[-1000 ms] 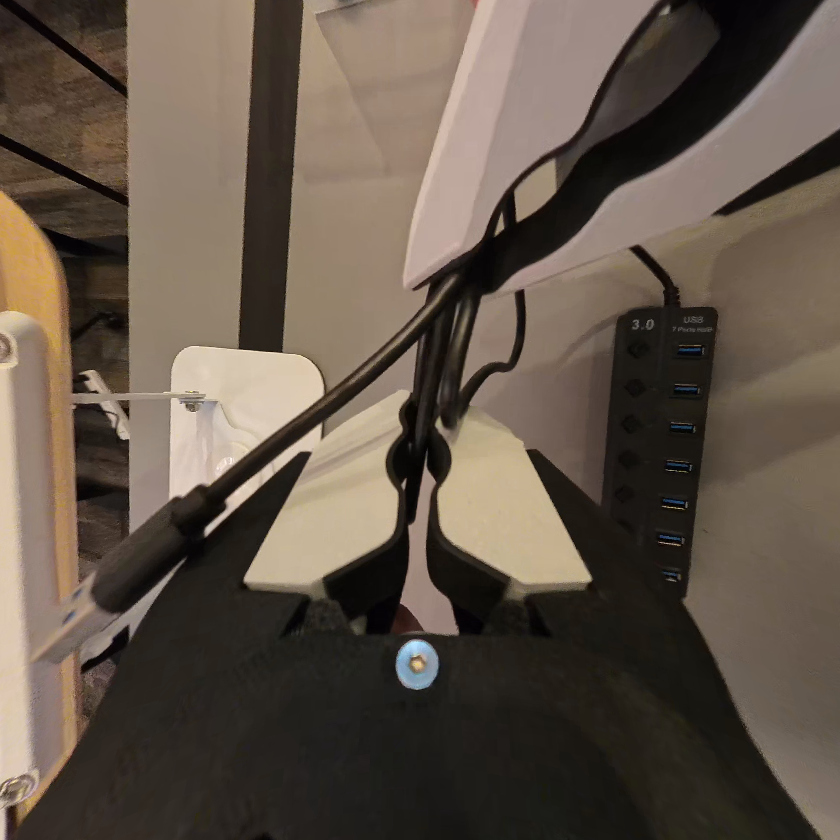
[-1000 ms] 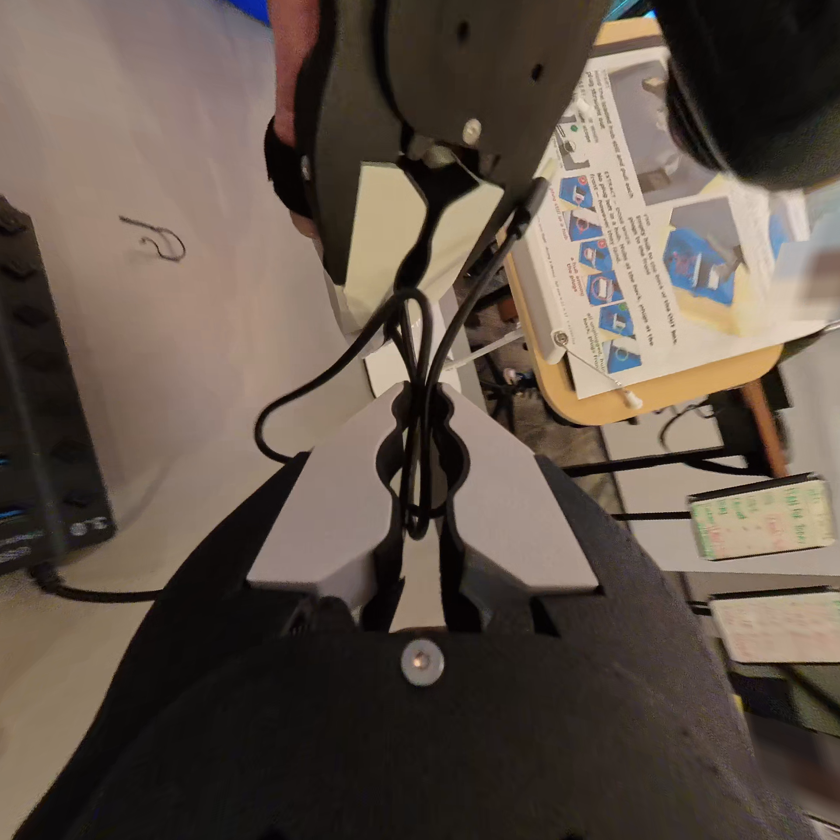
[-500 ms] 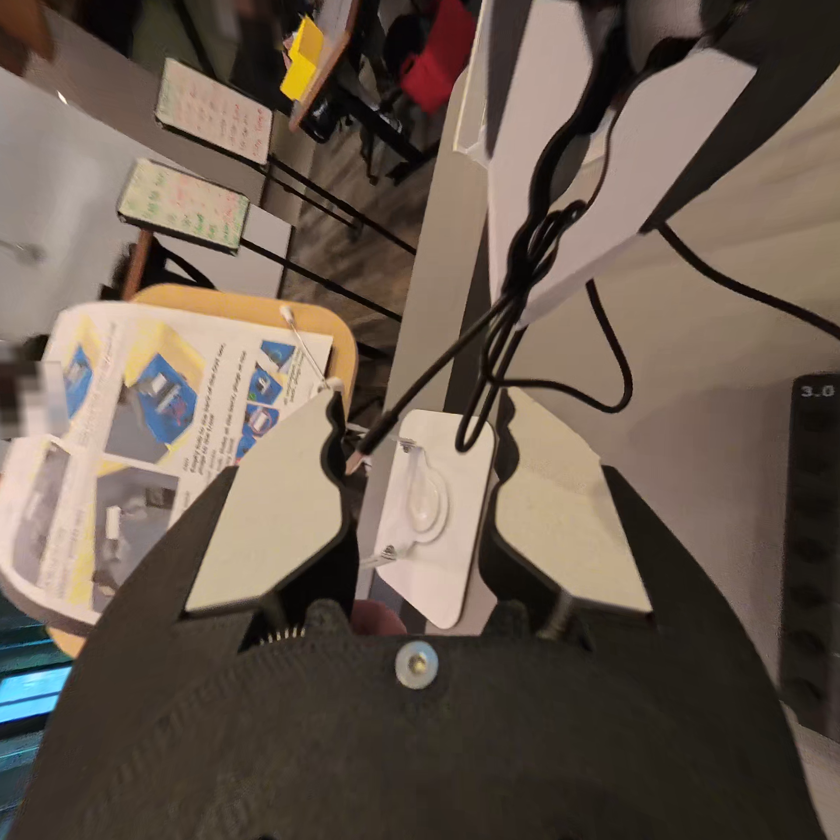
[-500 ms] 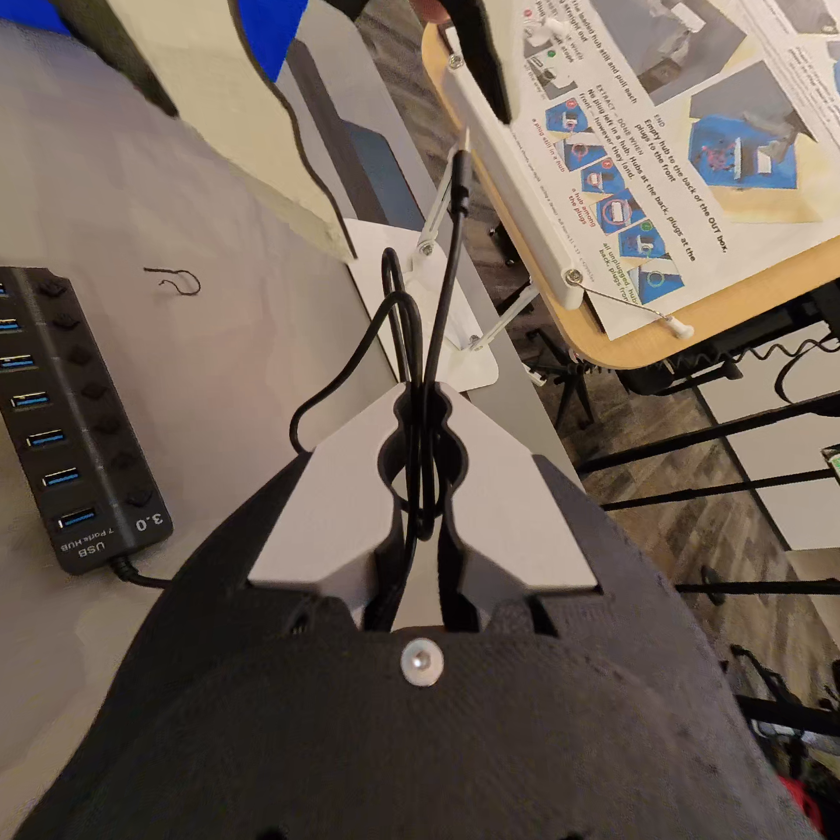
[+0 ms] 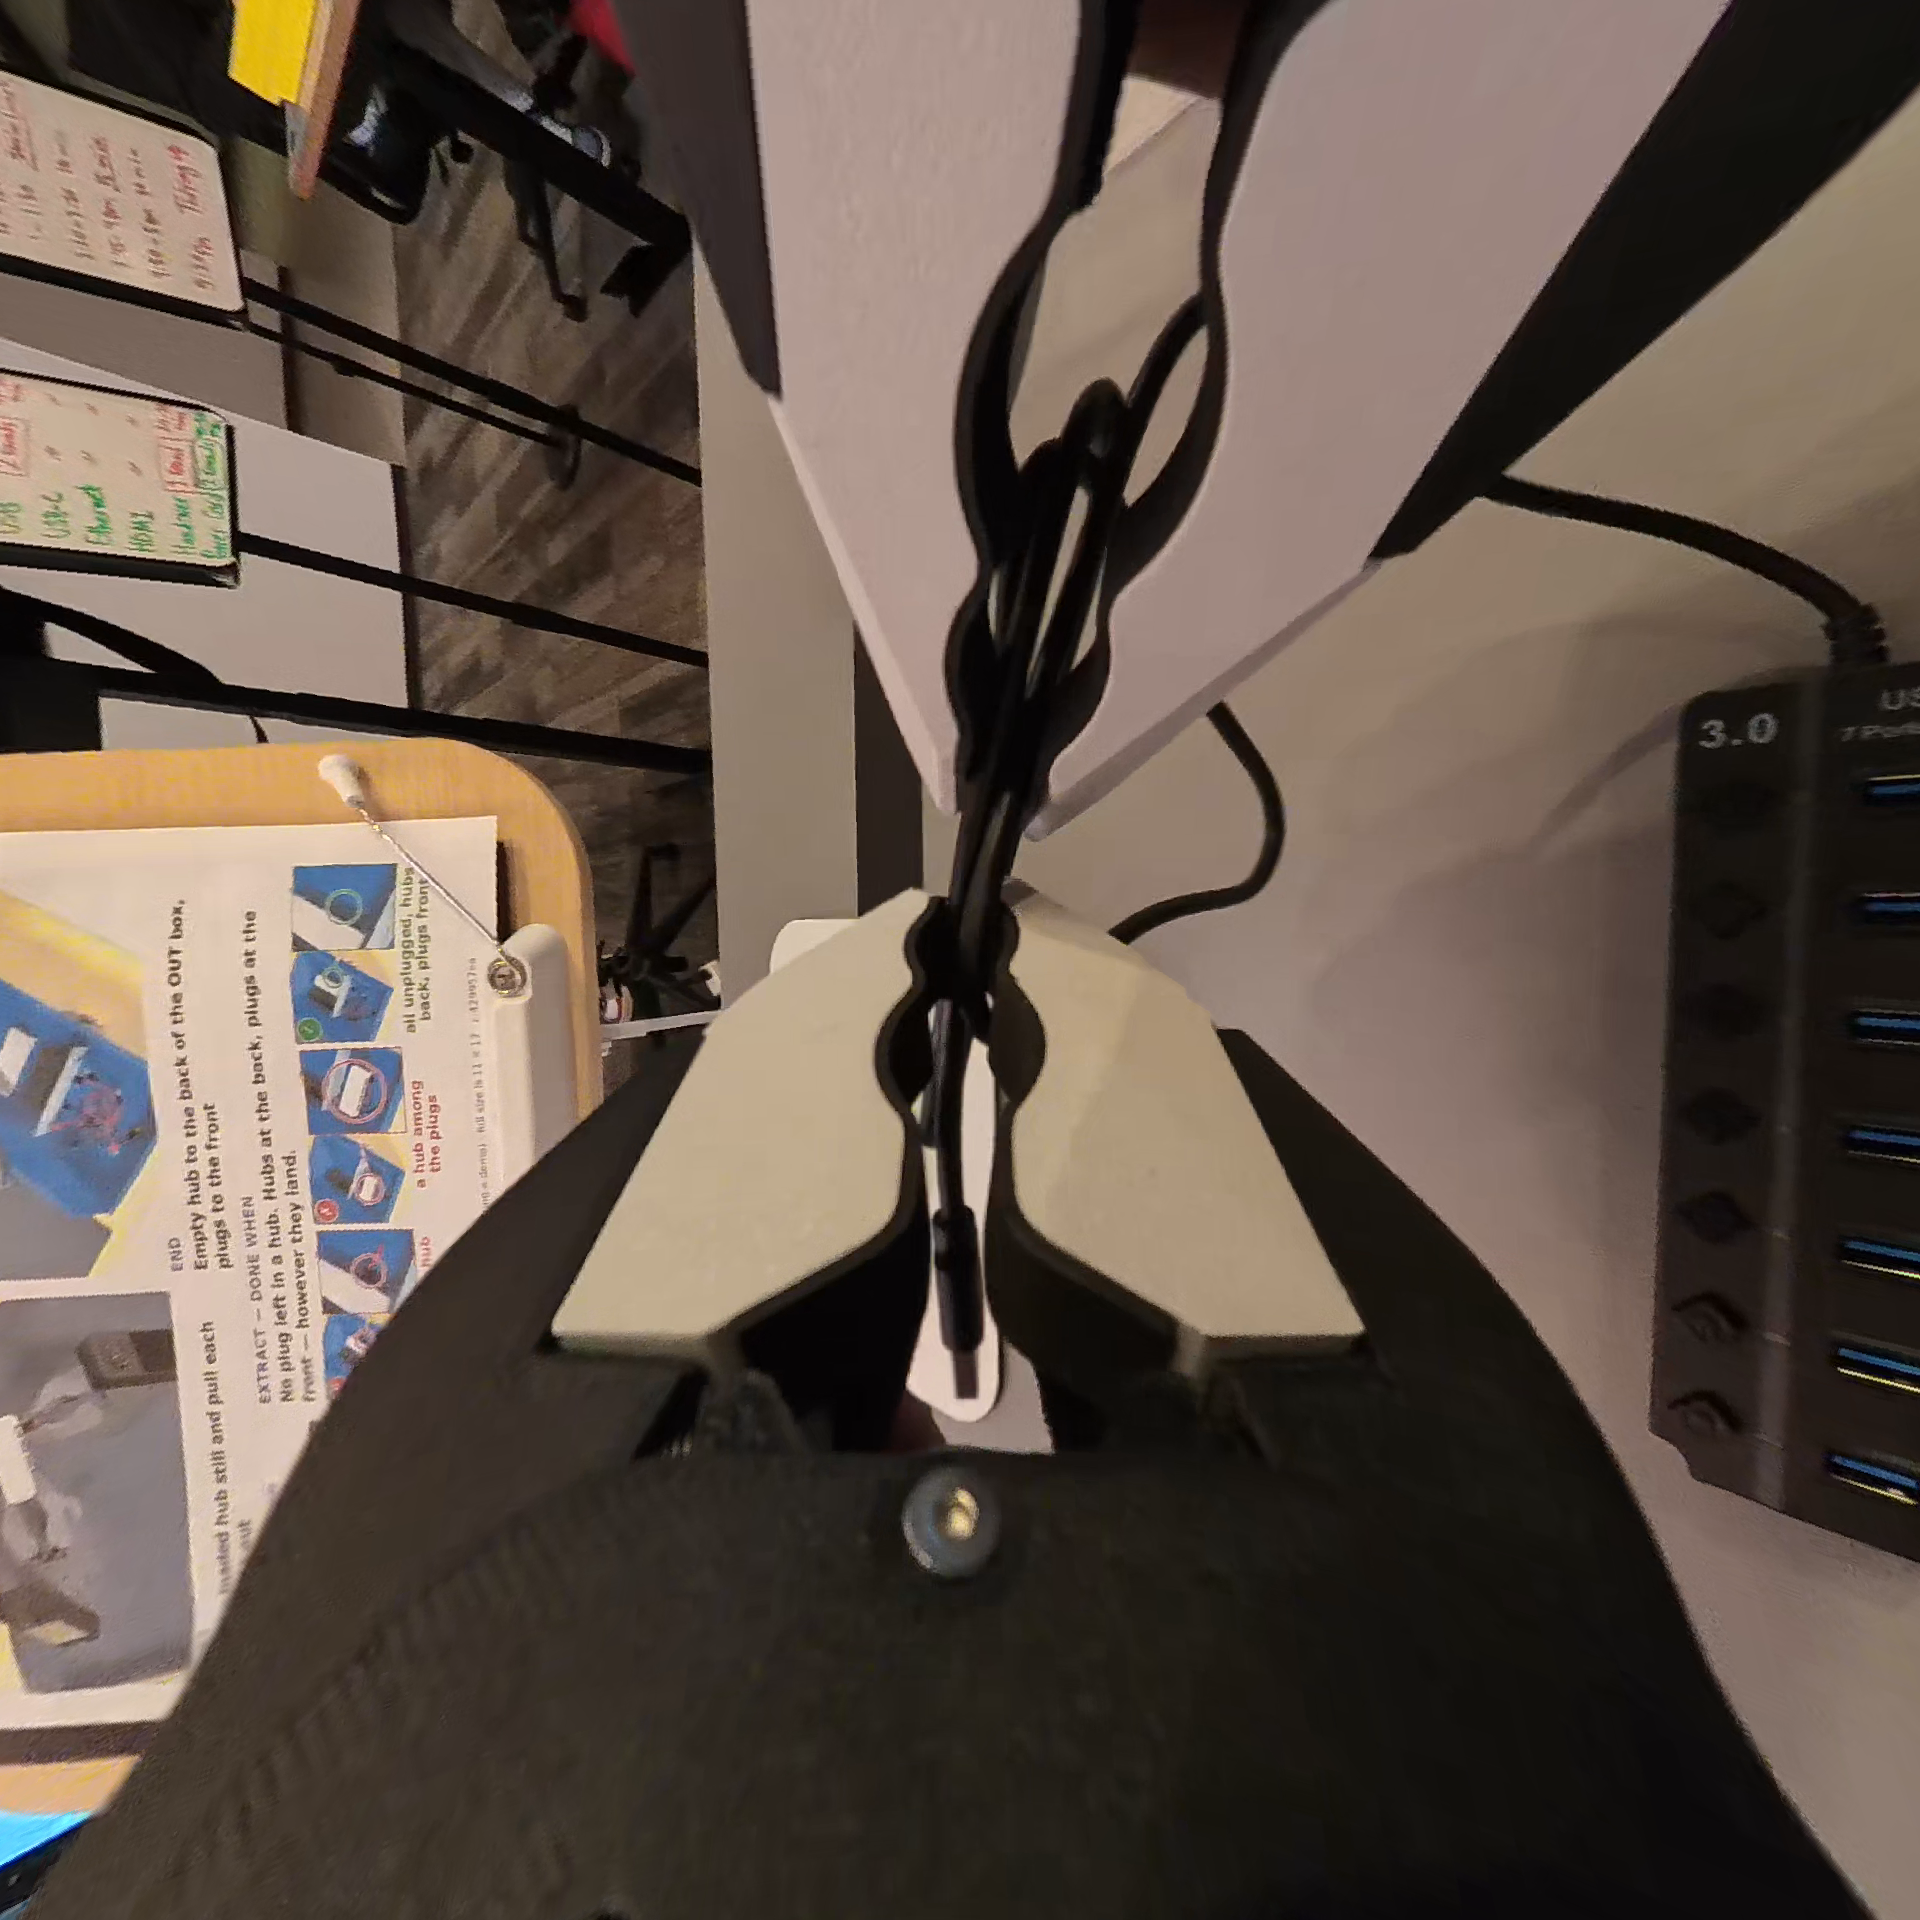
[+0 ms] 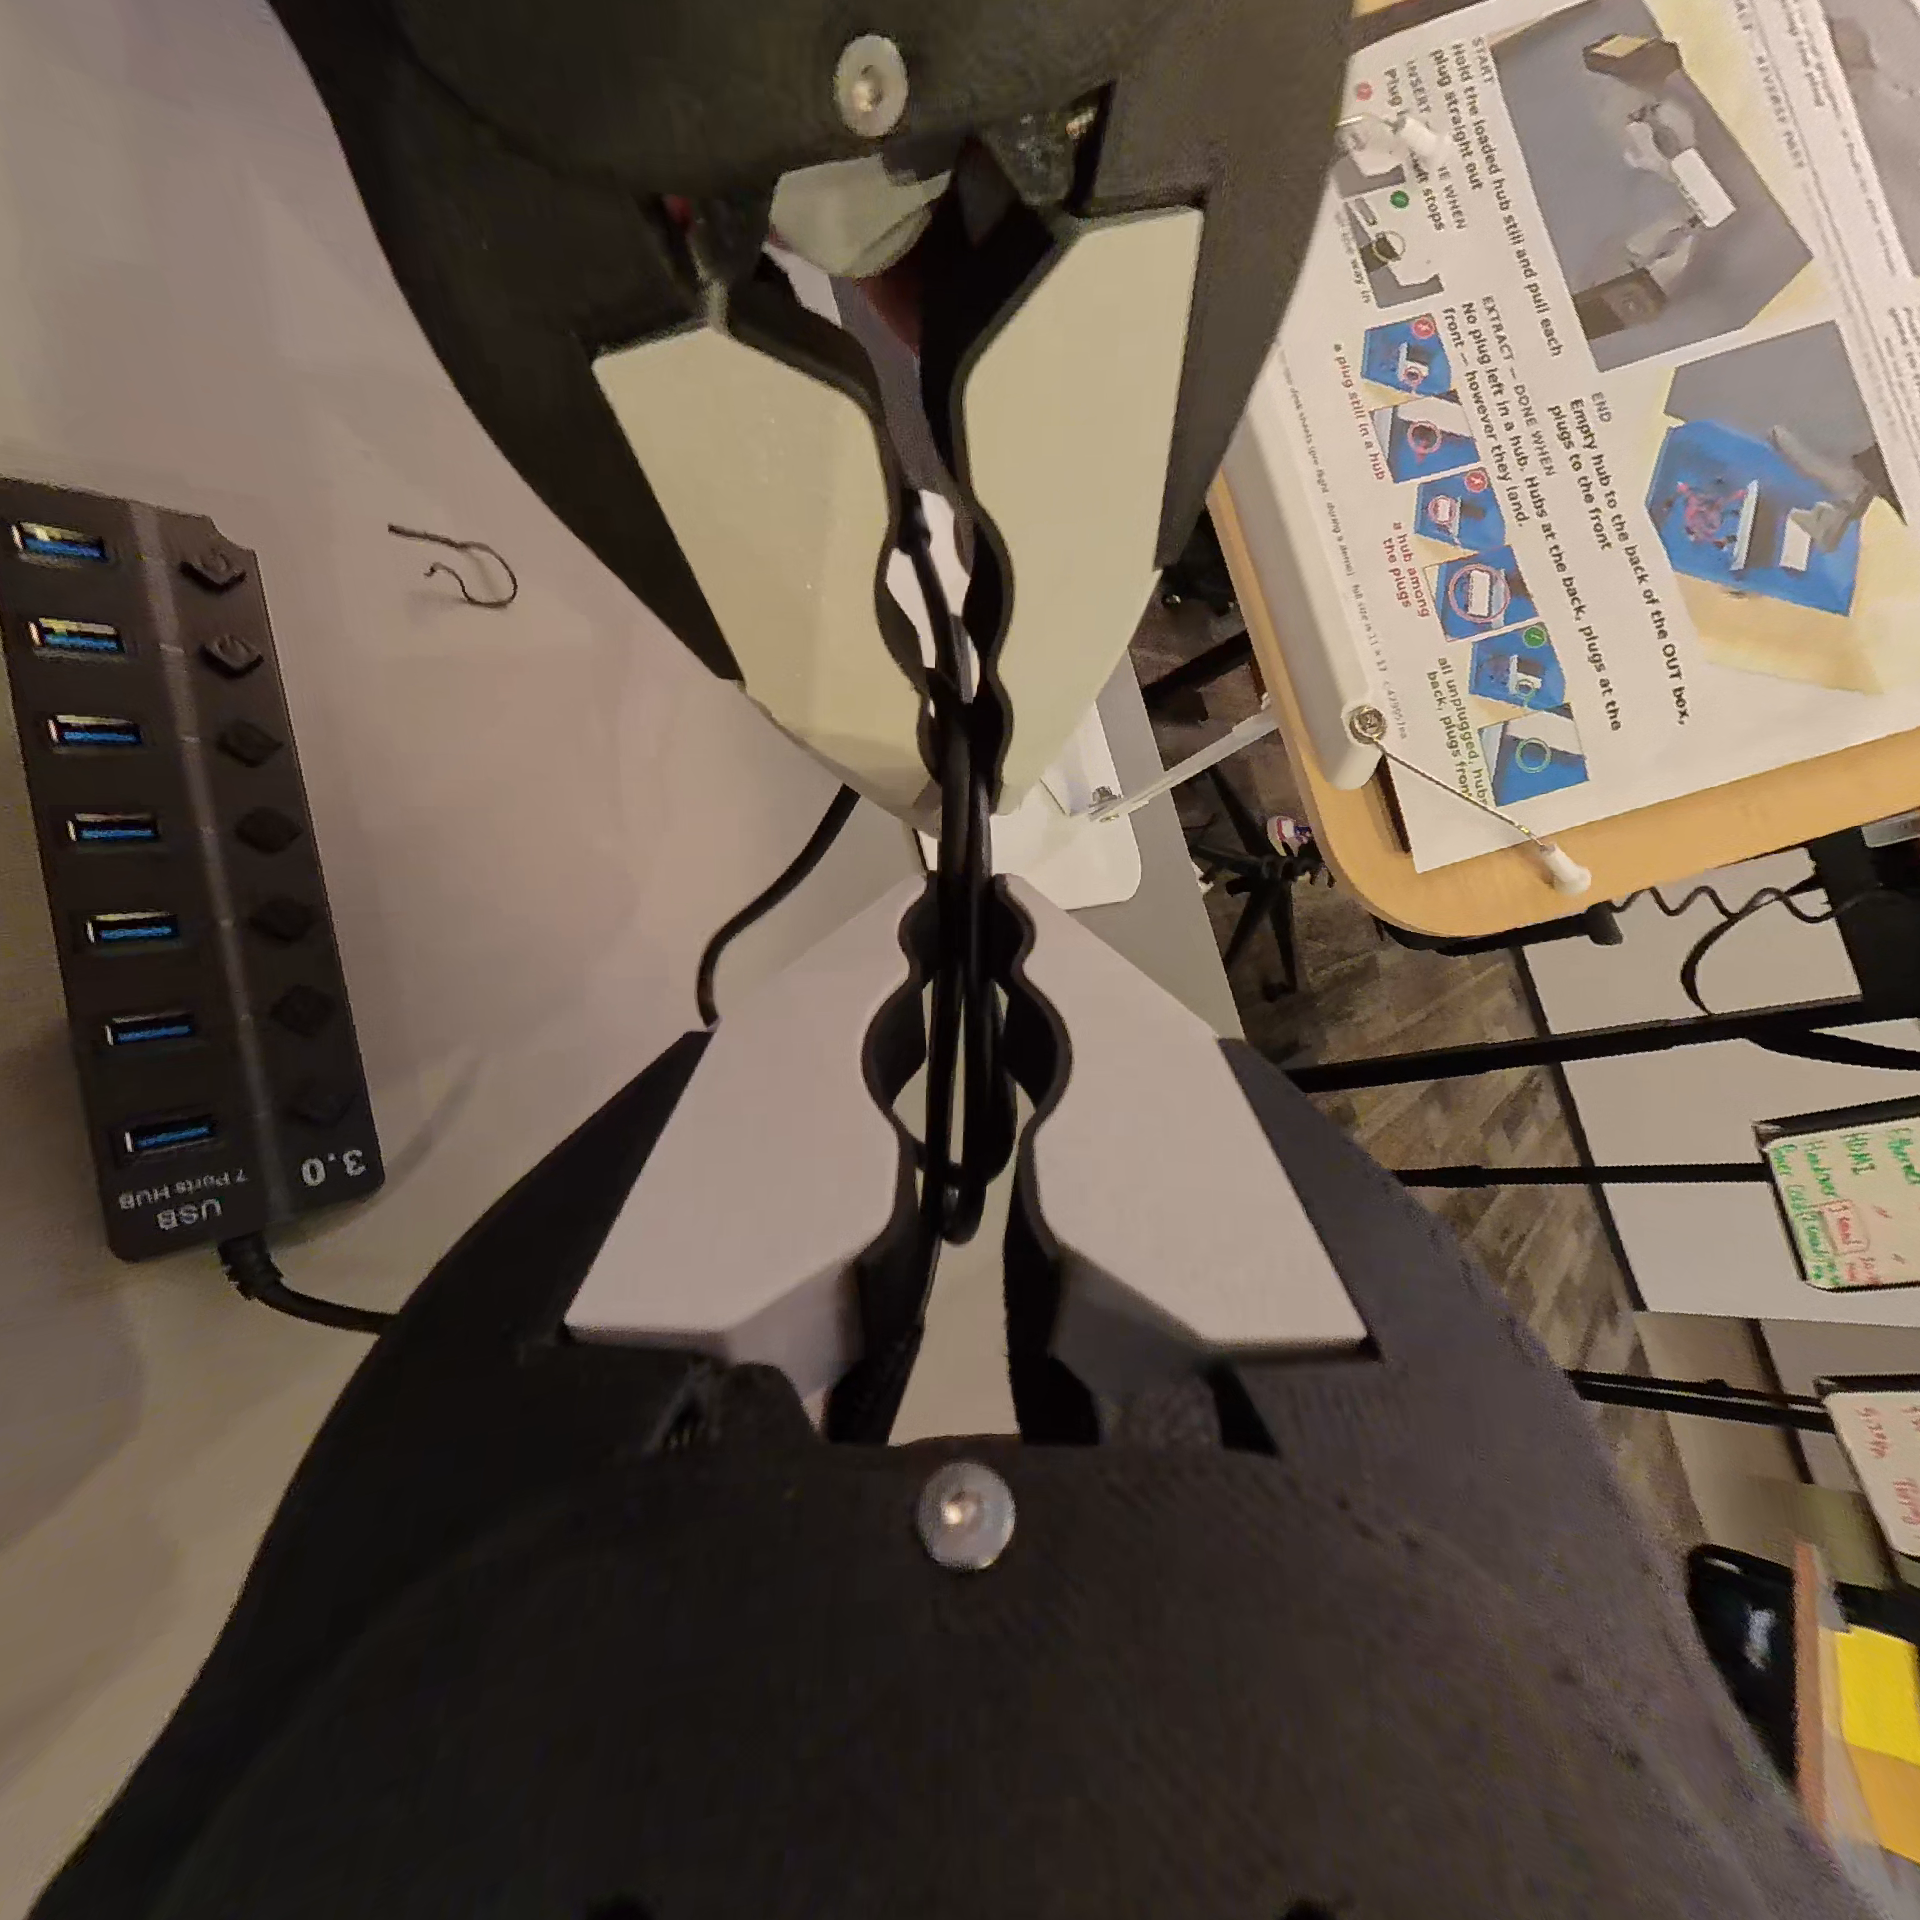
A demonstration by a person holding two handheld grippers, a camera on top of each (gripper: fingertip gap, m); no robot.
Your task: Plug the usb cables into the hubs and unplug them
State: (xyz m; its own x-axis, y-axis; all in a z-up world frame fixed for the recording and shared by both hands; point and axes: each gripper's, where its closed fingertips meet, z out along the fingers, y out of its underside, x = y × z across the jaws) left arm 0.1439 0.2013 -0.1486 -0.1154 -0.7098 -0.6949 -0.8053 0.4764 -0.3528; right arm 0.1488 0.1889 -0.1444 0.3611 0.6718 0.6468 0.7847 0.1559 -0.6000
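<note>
In the left wrist view, a printed sheet (image 5: 249, 1195) on a tan board (image 5: 540, 821) is cut off at the left edge, and two whiteboards (image 5: 114, 478) above it run out of frame. At centre the left claw (image 5: 961, 935) is clenched on a bundle of thin black cable (image 5: 971, 1039); one small plug (image 5: 958, 1288) hangs between its fingers, over a white plate (image 5: 961, 1397) mostly hidden behind them. How many strands the bundle holds is hard to tell. Just above, tip to tip, the right claw (image 5: 987, 769) grips the same bundle. One black hub (image 5: 1766, 1039) lies on the desk (image 5: 1455, 1039) to the right, cut off by the edge, seven blue ports showing. In the right wrist view the hub (image 6: 197, 862) lies whole at left, well apart from both claws, its seven ports empty, its own lead (image 6: 301, 1299) passing under the claw body. A scrap of wire (image 6: 457, 566) lies near it. At centre the right claw (image 6: 961, 904) is clenched on a loop of cable (image 6: 961, 1091), facing the left claw (image 6: 956, 800).
</note>
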